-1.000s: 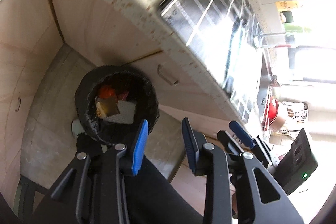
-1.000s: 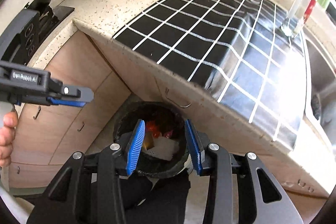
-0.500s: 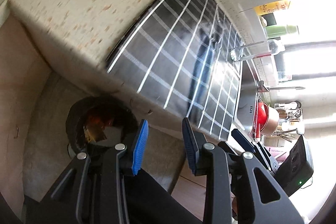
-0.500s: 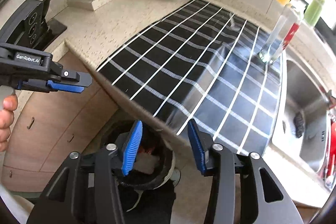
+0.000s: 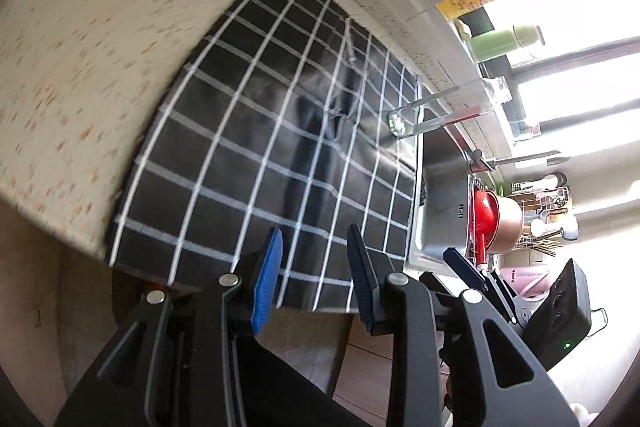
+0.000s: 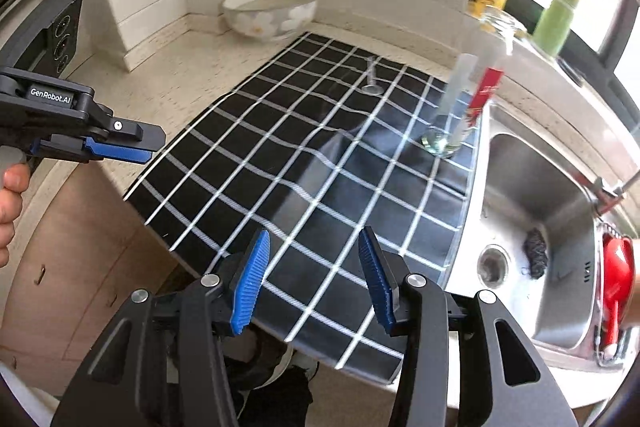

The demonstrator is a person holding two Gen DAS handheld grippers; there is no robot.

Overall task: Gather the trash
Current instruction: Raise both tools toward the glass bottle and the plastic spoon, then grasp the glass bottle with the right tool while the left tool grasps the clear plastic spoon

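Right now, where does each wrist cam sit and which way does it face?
Left wrist: on the left gripper, rolled, looking across the checked mat toward the sink; own open fingers show, the right gripper at lower right.
Right wrist: on the right gripper, above the counter edge, facing the back wall; the left gripper at left.
Shared: mat, flowered bowl, glass bottle, sink.

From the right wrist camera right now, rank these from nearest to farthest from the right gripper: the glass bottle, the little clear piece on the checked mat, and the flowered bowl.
Measured from the right gripper:
1. Glass bottle, ahead to the right, at the mat's edge beside the sink.
2. Small clear piece, farther back, near the mat's far edge.
3. Flowered bowl, farthest, off the checked mat, by the back wall.
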